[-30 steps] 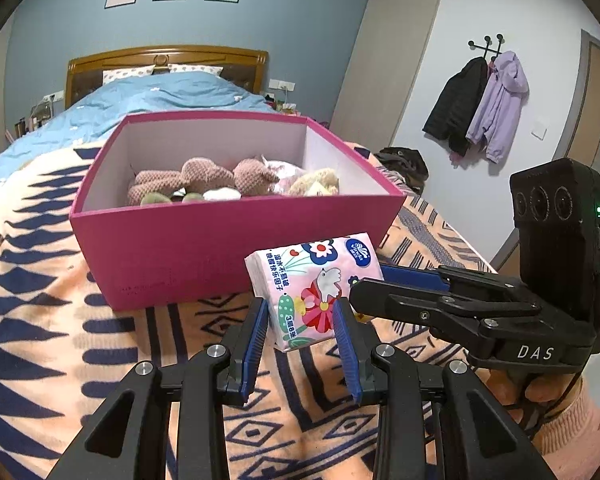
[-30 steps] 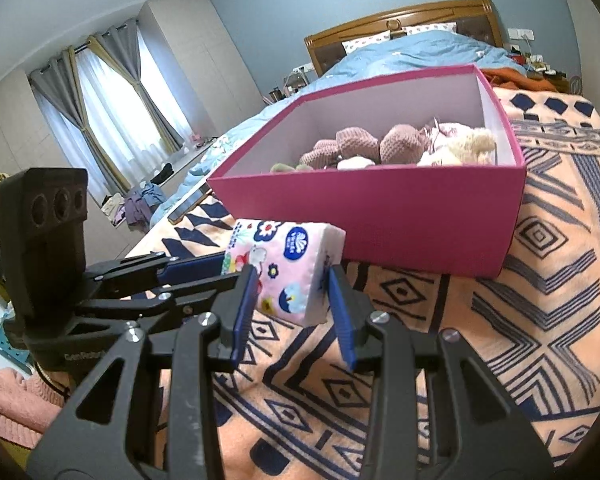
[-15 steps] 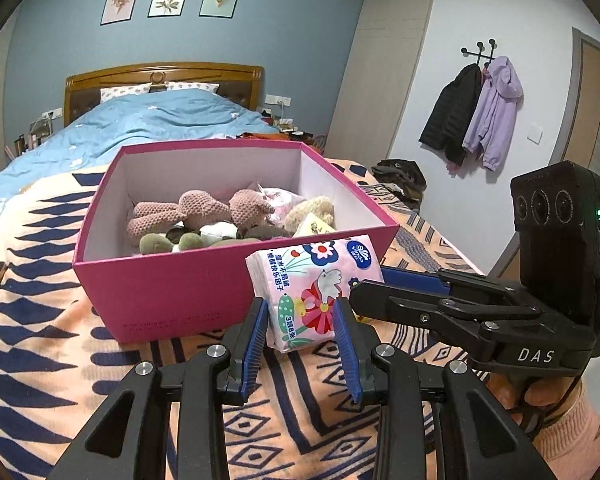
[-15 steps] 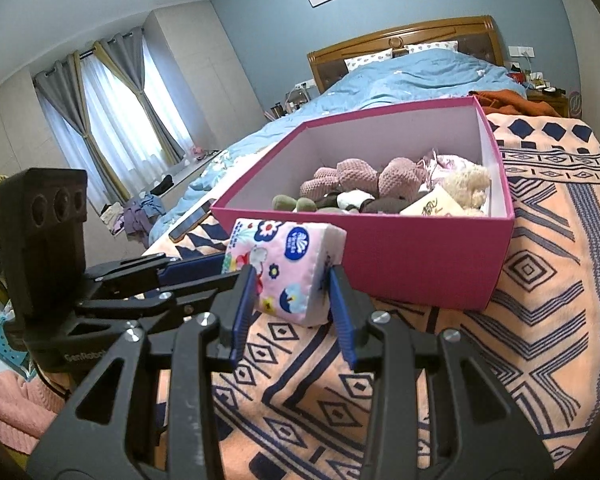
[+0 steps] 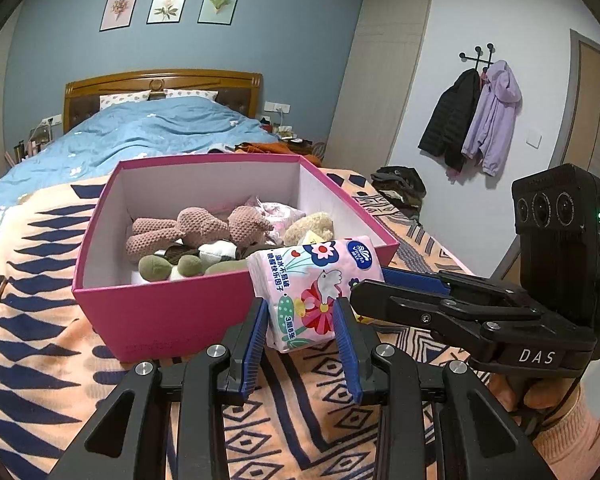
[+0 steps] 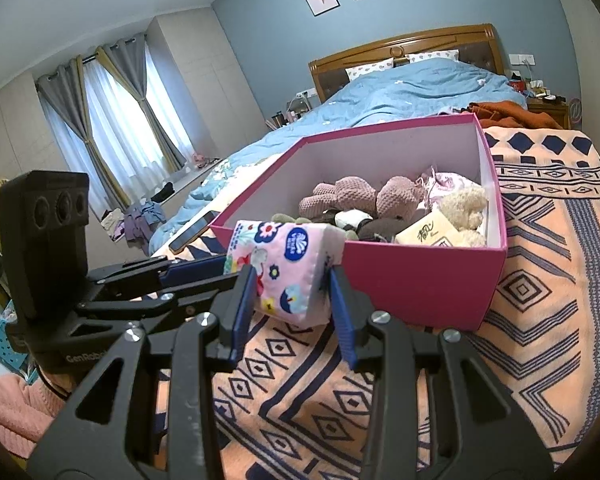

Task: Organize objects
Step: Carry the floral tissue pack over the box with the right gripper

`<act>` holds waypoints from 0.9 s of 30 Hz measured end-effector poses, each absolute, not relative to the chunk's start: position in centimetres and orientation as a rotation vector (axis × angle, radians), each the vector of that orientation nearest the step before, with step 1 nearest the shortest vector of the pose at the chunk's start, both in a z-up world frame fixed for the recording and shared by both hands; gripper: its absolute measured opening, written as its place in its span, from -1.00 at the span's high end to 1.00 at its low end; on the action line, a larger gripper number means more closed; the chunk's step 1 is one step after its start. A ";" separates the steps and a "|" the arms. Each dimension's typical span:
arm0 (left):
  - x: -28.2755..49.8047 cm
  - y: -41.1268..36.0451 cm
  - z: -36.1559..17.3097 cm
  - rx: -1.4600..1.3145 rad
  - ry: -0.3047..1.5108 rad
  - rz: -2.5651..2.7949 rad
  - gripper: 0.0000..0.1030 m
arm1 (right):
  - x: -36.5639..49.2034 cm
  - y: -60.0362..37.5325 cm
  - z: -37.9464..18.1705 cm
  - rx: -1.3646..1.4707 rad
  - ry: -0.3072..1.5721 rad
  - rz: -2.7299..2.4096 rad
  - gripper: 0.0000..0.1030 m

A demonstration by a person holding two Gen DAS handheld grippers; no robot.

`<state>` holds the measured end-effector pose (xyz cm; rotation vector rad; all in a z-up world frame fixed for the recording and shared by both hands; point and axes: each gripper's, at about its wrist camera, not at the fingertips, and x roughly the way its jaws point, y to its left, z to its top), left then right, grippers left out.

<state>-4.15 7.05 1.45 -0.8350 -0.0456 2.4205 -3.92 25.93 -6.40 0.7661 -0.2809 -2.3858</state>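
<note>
Both my grippers, left and right, clamp the tissue pack above the blanket, beside the pink box's near wall.

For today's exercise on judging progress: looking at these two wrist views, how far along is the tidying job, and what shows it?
Done: knitted brown plush toys, a cream fluffy toy and a small beige packet already lie inside the pink cardboard box.

In hand: both the left gripper and right gripper clamp the pink floral tissue pack, held at the box's near wall.

Left: carrying the pack over the rim and releasing it inside.
</note>
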 end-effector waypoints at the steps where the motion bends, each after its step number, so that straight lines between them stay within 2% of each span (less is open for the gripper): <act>1: -4.2 7.1 1.5 -0.834 -0.046 2.421 0.35 | -4.0 25.9 -6.3 0.763 -0.279 -2.388 0.22; 27: -7.5 7.9 3.0 -0.796 -0.026 2.457 0.35 | -7.3 26.6 -4.5 0.715 -0.318 -2.408 0.22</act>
